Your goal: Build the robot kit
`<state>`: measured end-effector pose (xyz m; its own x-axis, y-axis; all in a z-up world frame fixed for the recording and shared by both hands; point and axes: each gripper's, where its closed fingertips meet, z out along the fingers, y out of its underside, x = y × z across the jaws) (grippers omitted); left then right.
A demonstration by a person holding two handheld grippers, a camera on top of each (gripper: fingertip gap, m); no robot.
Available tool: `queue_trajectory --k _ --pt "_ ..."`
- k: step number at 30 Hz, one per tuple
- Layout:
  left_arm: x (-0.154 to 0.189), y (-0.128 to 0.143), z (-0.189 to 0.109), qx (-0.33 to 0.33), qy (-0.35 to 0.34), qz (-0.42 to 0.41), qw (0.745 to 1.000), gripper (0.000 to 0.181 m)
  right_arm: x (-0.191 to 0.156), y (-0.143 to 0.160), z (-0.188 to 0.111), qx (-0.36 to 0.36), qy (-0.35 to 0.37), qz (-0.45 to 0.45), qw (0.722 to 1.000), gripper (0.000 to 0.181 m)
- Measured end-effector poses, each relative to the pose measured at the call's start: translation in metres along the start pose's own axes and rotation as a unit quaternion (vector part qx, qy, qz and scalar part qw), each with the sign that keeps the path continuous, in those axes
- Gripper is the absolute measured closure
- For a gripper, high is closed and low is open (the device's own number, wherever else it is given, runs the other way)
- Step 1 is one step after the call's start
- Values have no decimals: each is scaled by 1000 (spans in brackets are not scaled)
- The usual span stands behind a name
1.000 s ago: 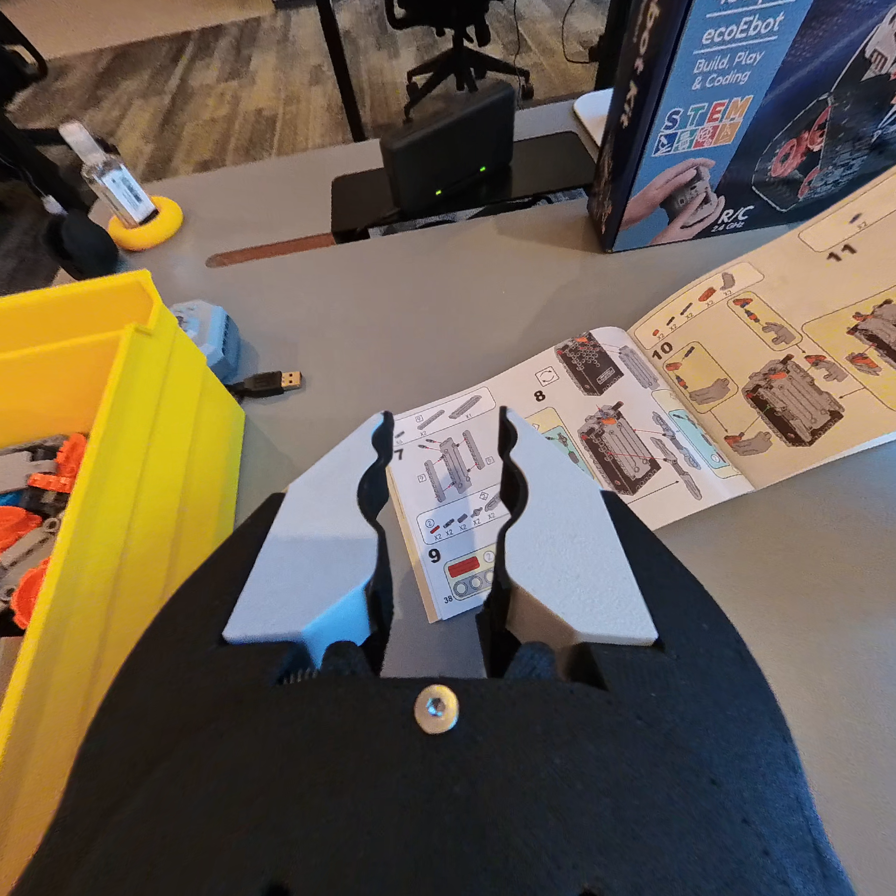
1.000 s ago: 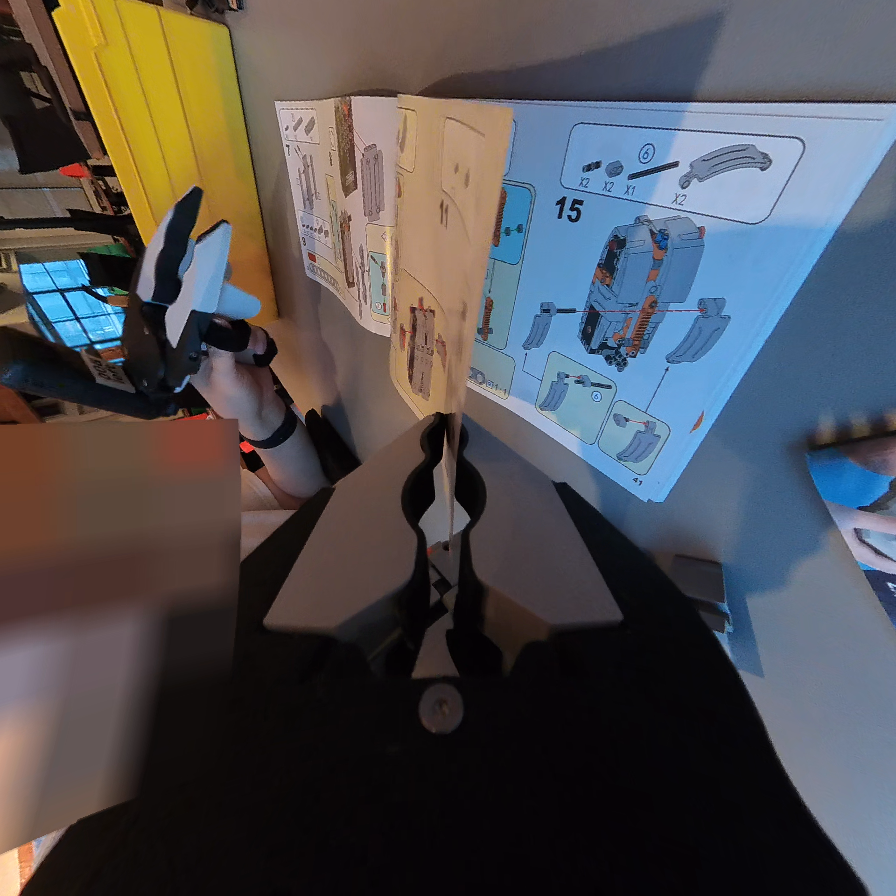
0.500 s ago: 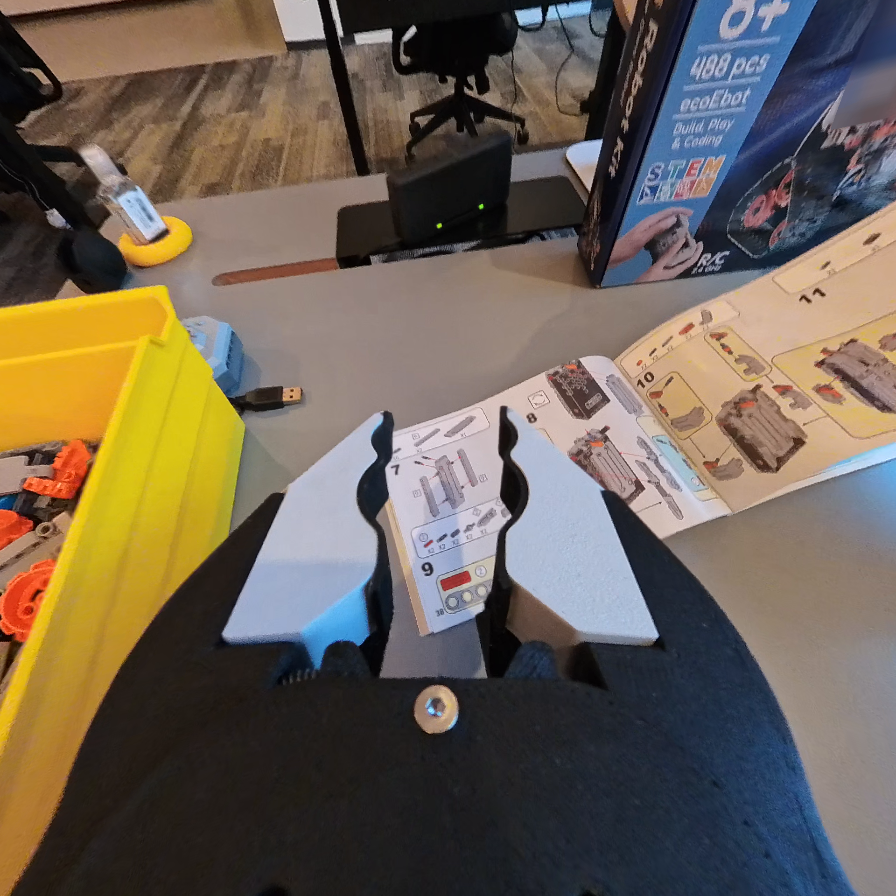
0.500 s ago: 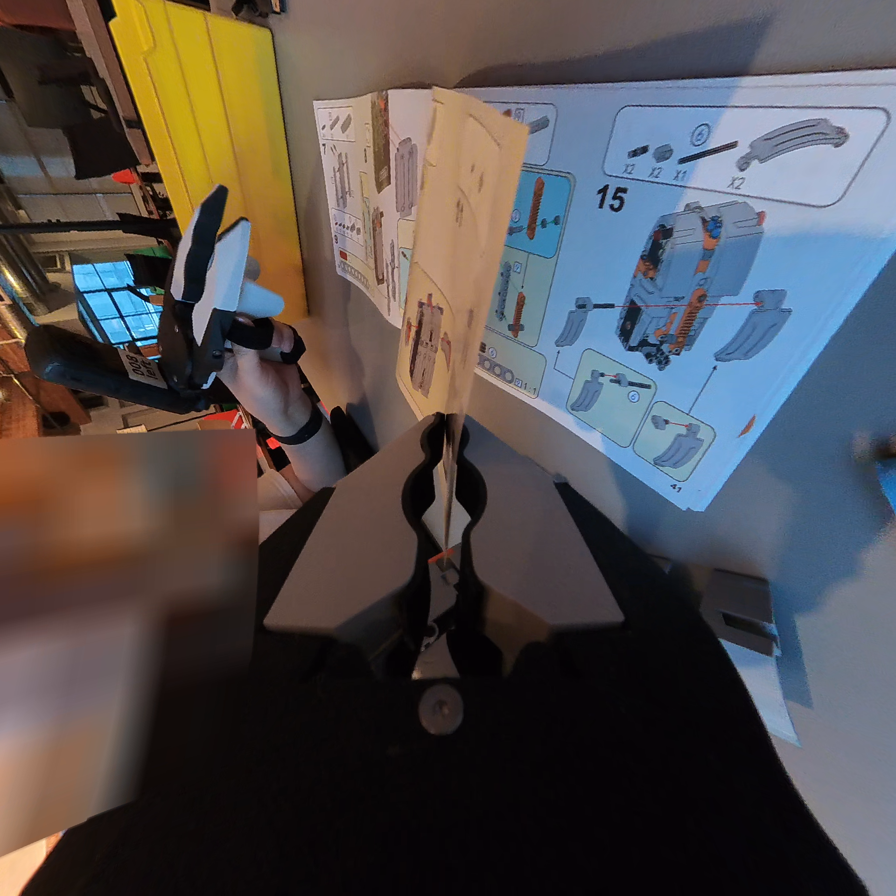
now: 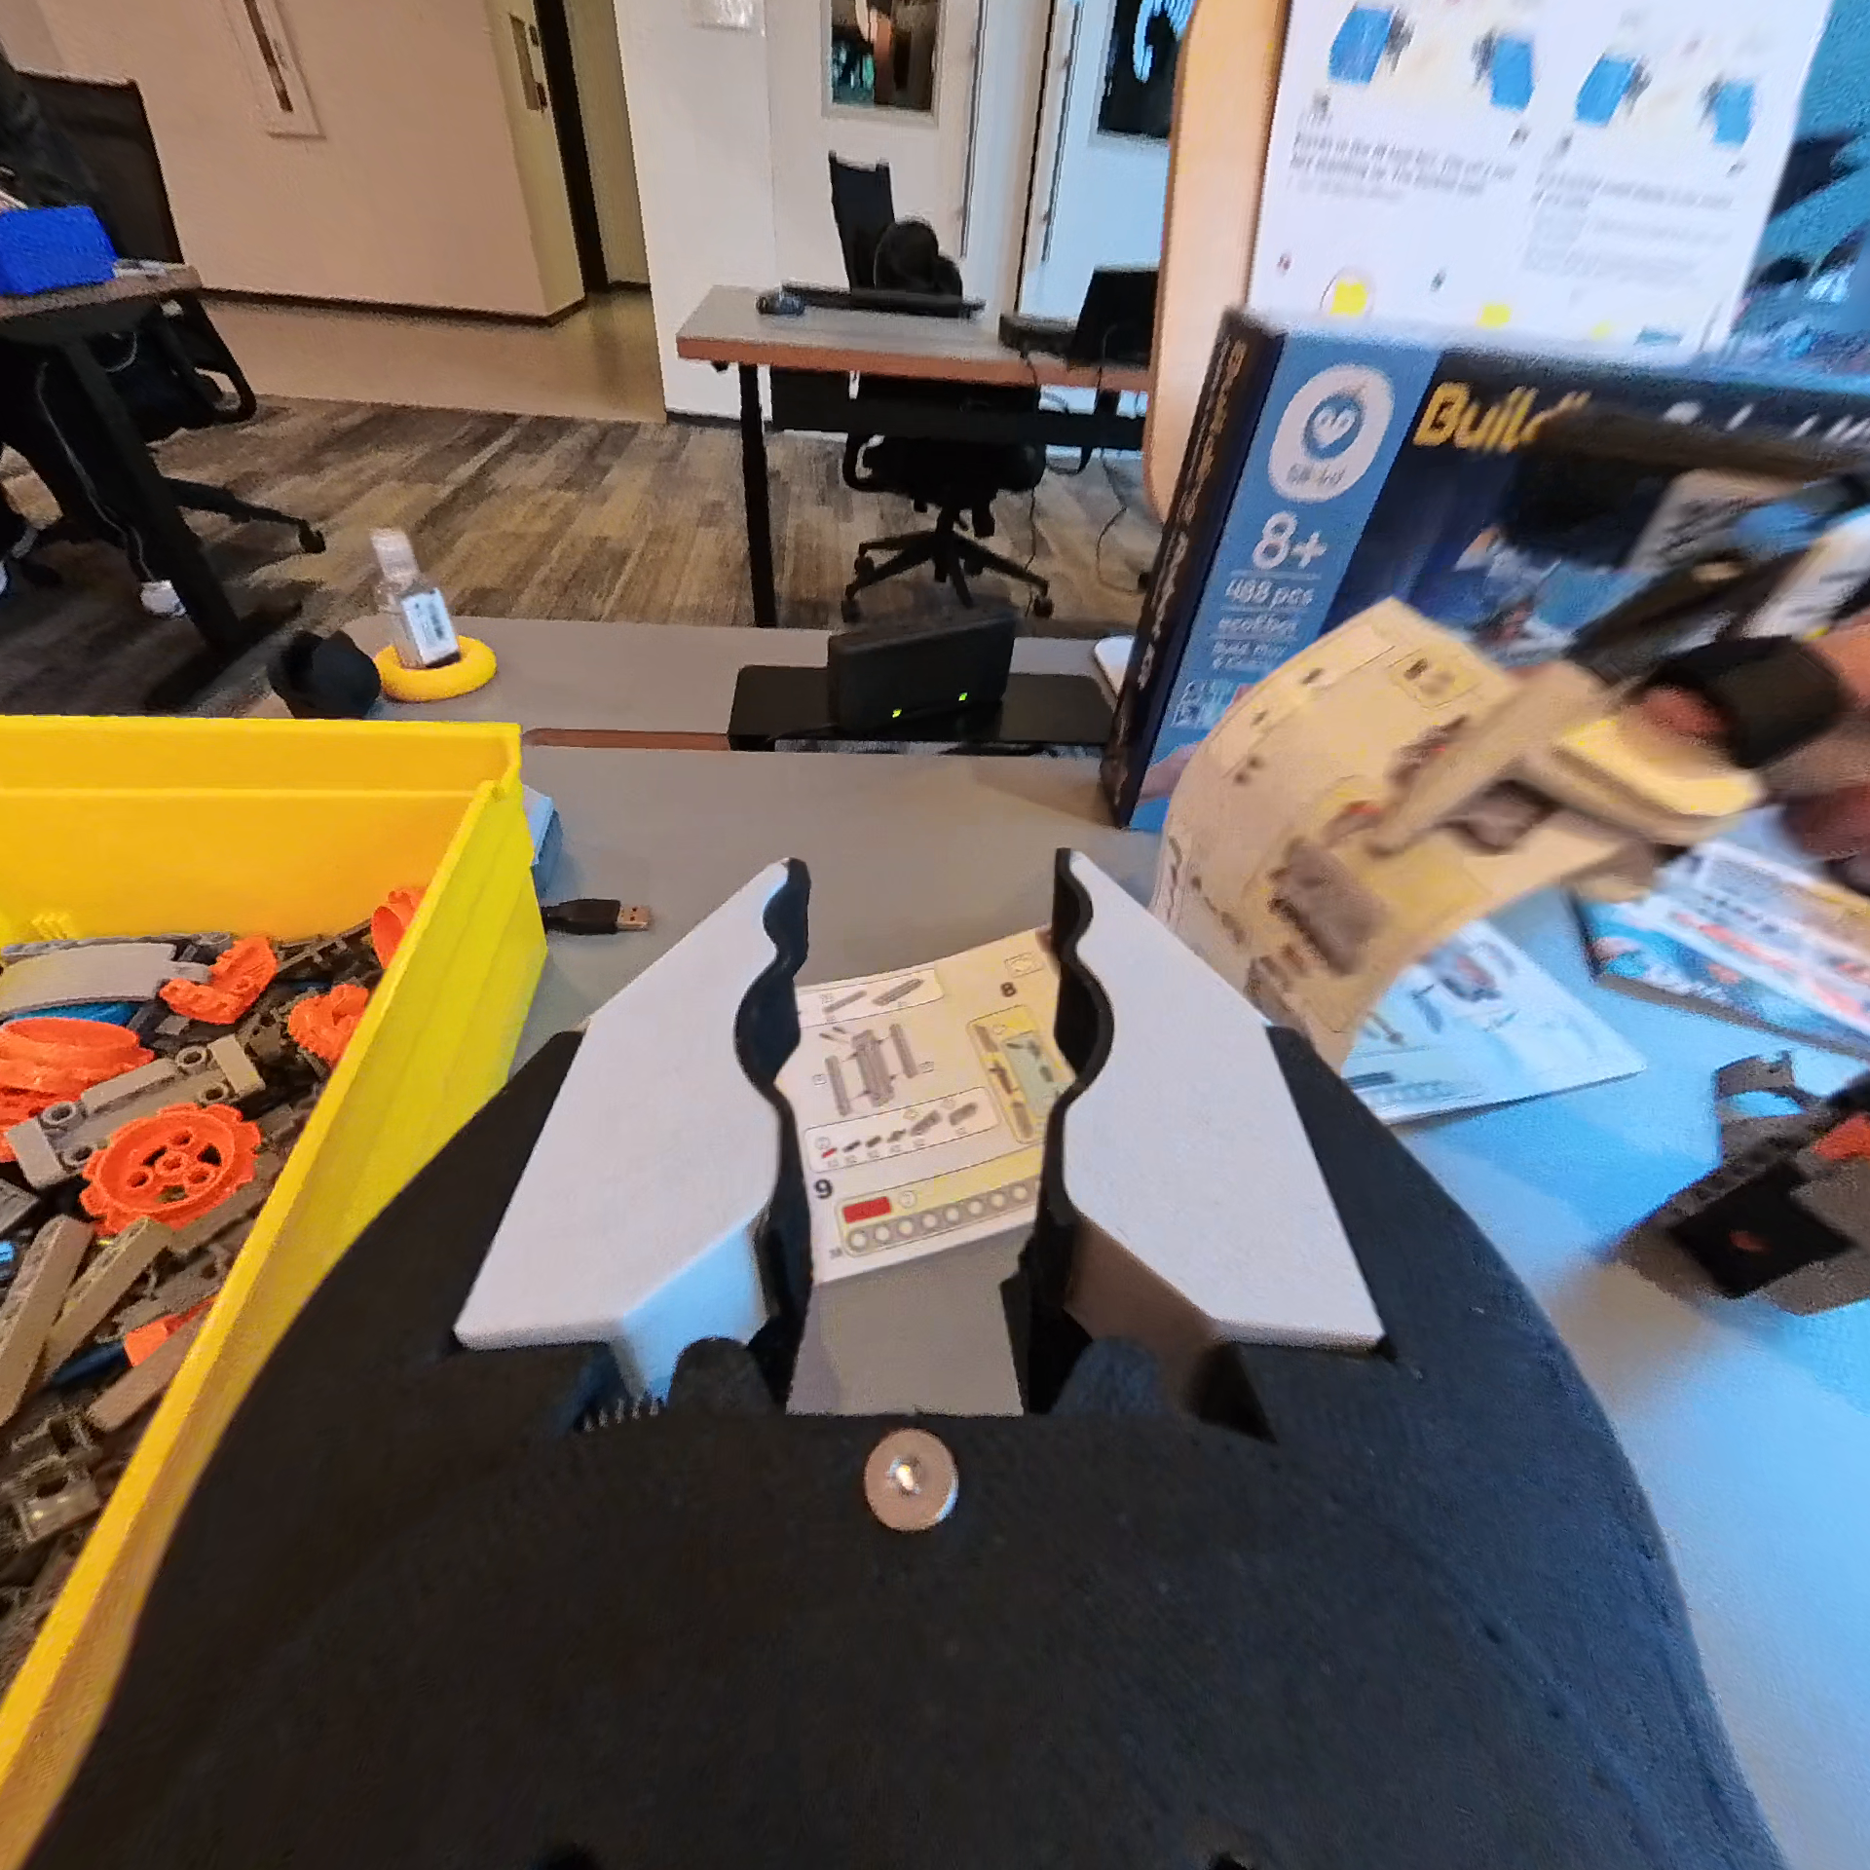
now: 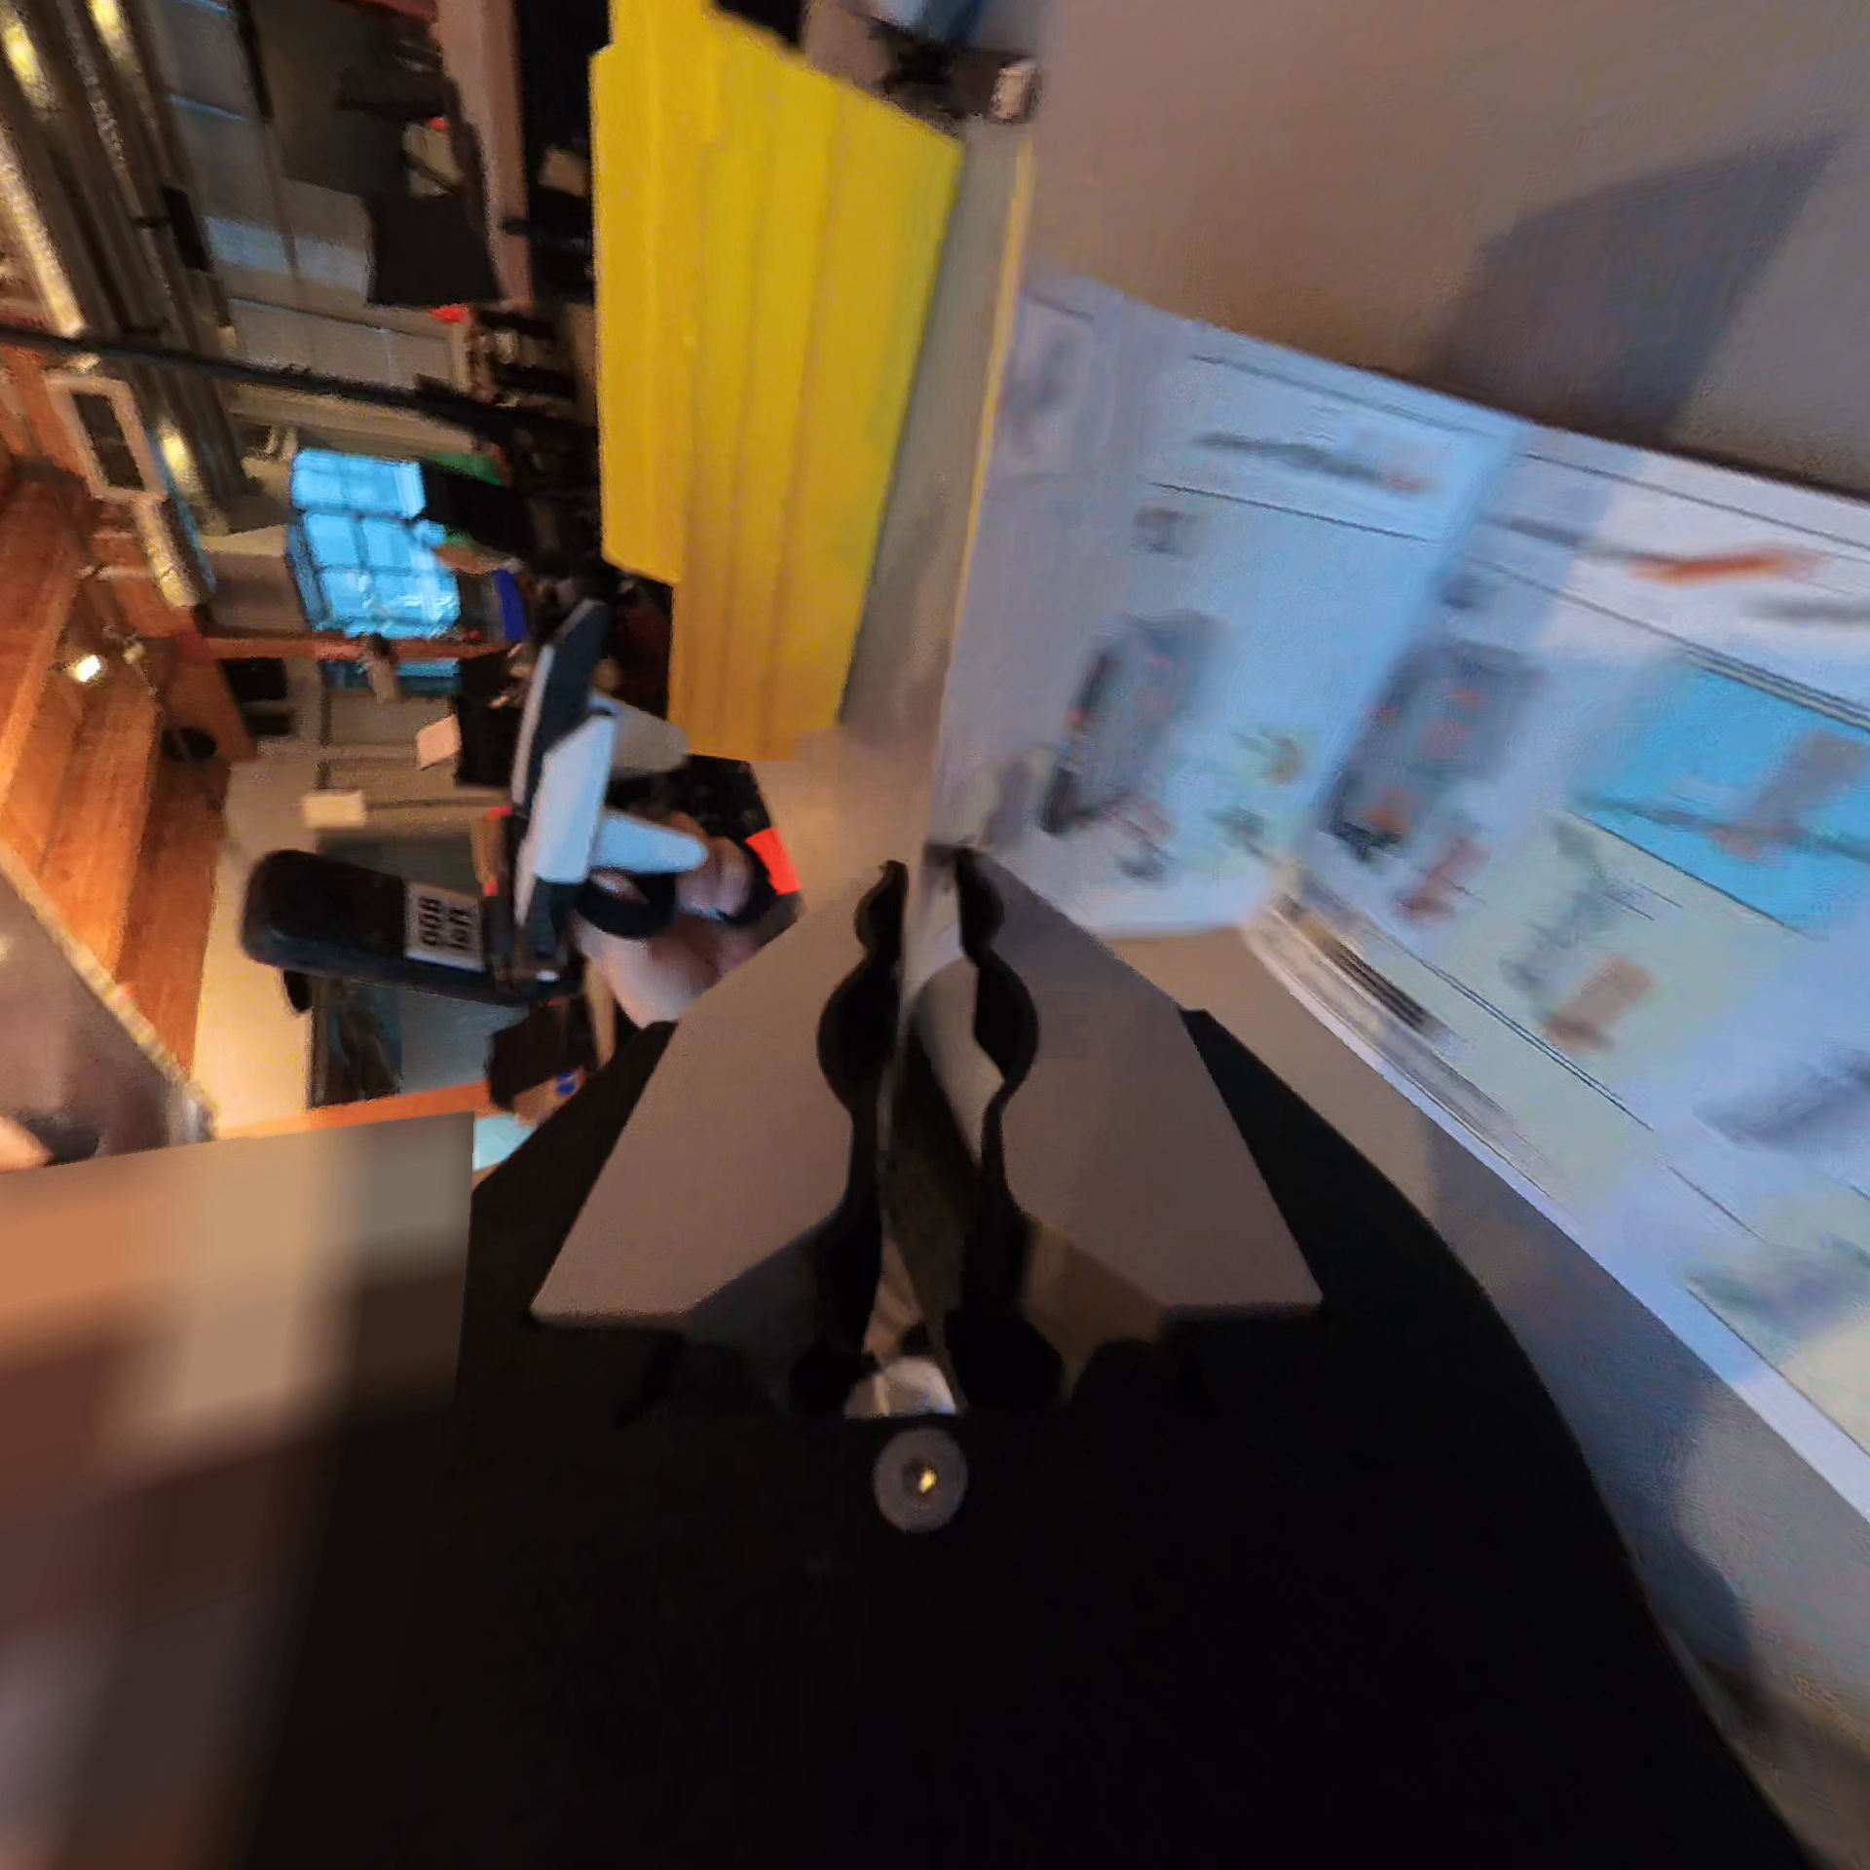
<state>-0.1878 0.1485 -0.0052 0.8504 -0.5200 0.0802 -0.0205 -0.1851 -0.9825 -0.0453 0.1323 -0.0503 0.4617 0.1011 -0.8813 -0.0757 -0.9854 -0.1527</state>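
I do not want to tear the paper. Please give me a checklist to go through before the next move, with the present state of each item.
1. Right gripper shut on the lifted page: ok.
2. Left gripper open, holding nothing: ok.
3. Instruction booklet lies flat on the grey table below the left gripper: ok.
4. Page free of tears: cannot tell, blurred.
5. Yellow bin stands apart from the booklet: ok.
6. Kit box upright behind the page: ok.

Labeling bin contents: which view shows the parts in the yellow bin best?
Left wrist view: the bin is seen from above, with orange and grey parts sharp inside. The right wrist view shows only the bin's blurred yellow outside, no parts.
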Motion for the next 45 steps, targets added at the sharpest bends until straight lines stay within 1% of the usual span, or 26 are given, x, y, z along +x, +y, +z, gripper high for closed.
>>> queue_trajectory --k 2,4,5,7,10,12,14,15,16,17,18,20,21,22,24,26,28,29,31,34,35,38,39,41,42,45 --pt "7 -7 -13 21 9 -13 1000 131 -38 0 34 -42 -61 -11 997 151" --pt "17 -14 -26 29 28 -11 999 126 -69 5 57 -78 -83 -34 993 144" --pt "21 -17 -33 30 35 -2 999 123 -81 8 63 -88 -79 -57 991 142" --pt "28 -25 -49 40 40 27 998 118 -94 12 66 -98 -38 -117 988 136" --pt "43 -33 -72 61 64 56 995 117 -116 18 48 -84 -13 -188 978 132" --pt "59 -30 -80 61 101 63 991 117 -141 28 24 -52 -45 -231 970 132" --pt "82 -17 -84 41 163 55 984 116 -172 48 -15 3 -105 -295 950 132" --pt "94 -8 -85 25 196 41 980 114 -184 62 -39 40 -125 -339 932 132" --pt "107 2 -87 13 233 25 972 115 -186 78 -64 81 -122 -391 909 132" --pt "123 11 -88 3 275 8 961 117 -183 94 -89 132 -100 -452 876 133" --pt "136 19 -88 -7 305 -6 952 114 -172 110 -113 191 -59 -511 836 124" --pt "161 32 -81 -11 350 -7 937 111 -132 129 -161 343 66 -570 744 76" --pt "174 38 -76 -16 367 8 930 107 -118 146 -177 394 85 -592 698 72" --pt "187 46 -67 -22 383 32 923 103 -98 160 -183 412 94 -586 691 73" --pt "213 63 -44 -41 404 96 909 92 -46 164 -187 423 136 -538 717 79" --pt "239 80 -19 -64 427 149 890 87 -7 160 -181 420 160 -534 716 85" --pt "262 98 3 -88 444 187 872 84 23 151 -167 387 164 -531 736 86" --pt "272 103 13 -93 445 192 870 84 35 147 -160 365 166 -530 747 88" --pt "289 107 22 -85 460 189 863 93 54 139 -151 331 170 -526 765 92" --pt "305 98 17 -51 496 148 854 112 59 134 -141 315 127 -517 785 108" --pt "306 97 16 -50 500 140 853 116 62 131 -139 313 120 -512 791 109" --pt "310 104 19 -67 515 125 845 119 71 130 -130 296 104 -499 808 112" --pt "311 107 21 -71 518 121 844 123 74 130 -127 288 105 -498 811 114" --pt "312 105 24 -67 521 109 844 131 73 129 -127 293 88 -494 813 131" --pt "312 104 26 -70 520 101 845 131 72 131 -125 289 70 -485 822 141" --pt "311 100 28 -95 522 57 846 132 71 127 -127 304 35 -440 844 142"
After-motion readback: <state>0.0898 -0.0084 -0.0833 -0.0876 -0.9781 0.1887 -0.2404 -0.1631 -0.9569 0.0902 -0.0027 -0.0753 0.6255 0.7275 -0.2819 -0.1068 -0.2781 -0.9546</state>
